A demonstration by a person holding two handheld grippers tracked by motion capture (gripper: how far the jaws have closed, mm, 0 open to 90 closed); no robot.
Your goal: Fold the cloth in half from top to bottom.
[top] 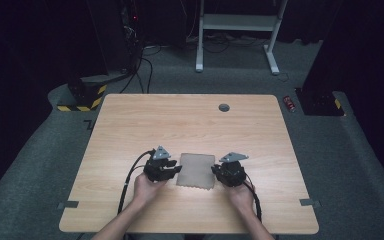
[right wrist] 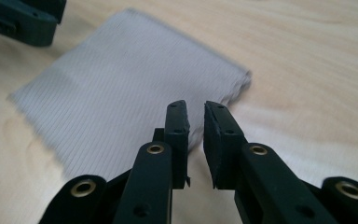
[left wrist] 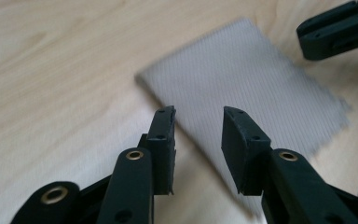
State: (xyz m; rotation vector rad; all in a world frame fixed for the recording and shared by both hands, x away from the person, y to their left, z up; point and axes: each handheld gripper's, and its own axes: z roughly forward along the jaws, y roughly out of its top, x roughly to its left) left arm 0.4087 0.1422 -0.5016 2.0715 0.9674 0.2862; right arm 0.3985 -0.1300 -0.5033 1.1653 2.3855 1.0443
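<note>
A grey ribbed cloth (top: pixel 196 170) lies flat on the wooden table (top: pixel 180 120), near its front edge, with one frayed side toward the person. My left gripper (top: pixel 176 170) is at the cloth's left edge. In the left gripper view its jaws (left wrist: pixel 198 119) stand apart just over that edge of the cloth (left wrist: pixel 247 84), pinching nothing. At the cloth's right edge is my right gripper (top: pixel 215 171). Its jaws (right wrist: pixel 196 112) leave a narrow gap above the cloth (right wrist: pixel 121 102), with nothing between them. Each gripper view shows the other gripper (left wrist: pixel 335 30) (right wrist: pixel 23 18) across the cloth.
A round cable hole (top: pixel 224 107) sits at the table's far edge. Beyond the table, on the grey floor, are a white desk frame (top: pixel 237 30), a red can (top: pixel 290 103) and a yellow-black striped base (top: pixel 82 97). Bare tabletop extends on all sides of the cloth.
</note>
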